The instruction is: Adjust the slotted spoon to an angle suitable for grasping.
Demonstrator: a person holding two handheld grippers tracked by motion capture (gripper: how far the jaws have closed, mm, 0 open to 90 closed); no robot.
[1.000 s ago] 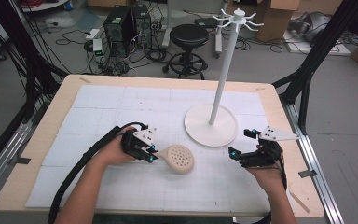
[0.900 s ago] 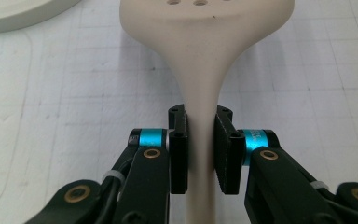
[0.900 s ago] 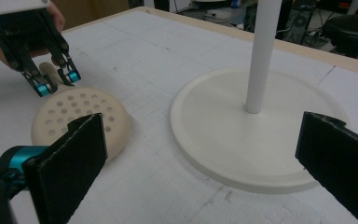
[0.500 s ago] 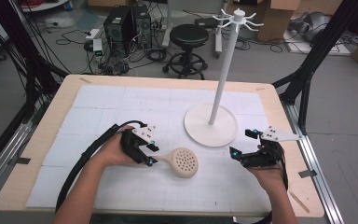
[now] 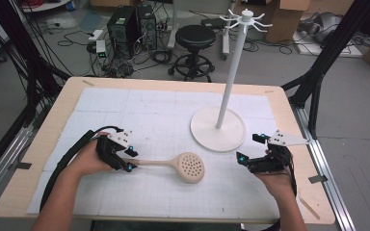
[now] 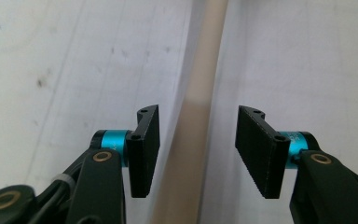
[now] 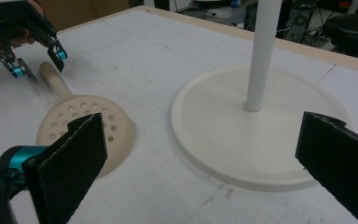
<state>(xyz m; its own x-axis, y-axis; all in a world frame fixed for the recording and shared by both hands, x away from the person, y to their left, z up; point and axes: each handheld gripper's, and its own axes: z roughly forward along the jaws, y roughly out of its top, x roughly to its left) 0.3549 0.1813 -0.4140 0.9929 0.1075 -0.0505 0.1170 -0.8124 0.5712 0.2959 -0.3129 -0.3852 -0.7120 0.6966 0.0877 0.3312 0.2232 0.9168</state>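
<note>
High view: slotted spoon (image 5: 185, 166) lies flat on the white mat (image 5: 139, 110), bowl at 3 o'clock of its handle. Left gripper (image 5: 129, 160), jaws just opened, straddles the handle end without pressing. Right gripper (image 5: 247, 148) rests released, at 5 o'clock of the stand (image 5: 218, 129).

Table (image 5: 67, 103); mat (image 5: 139, 110); skimmer (image 5: 185, 166); stand (image 5: 219, 130)

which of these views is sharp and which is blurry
Left gripper view: the beige spoon handle is soft and out of focus, while the table is sharper. Right gripper view: the round white stand base is fairly crisp, its near black pads blurred. High view: evenly lit, sharp.
</note>
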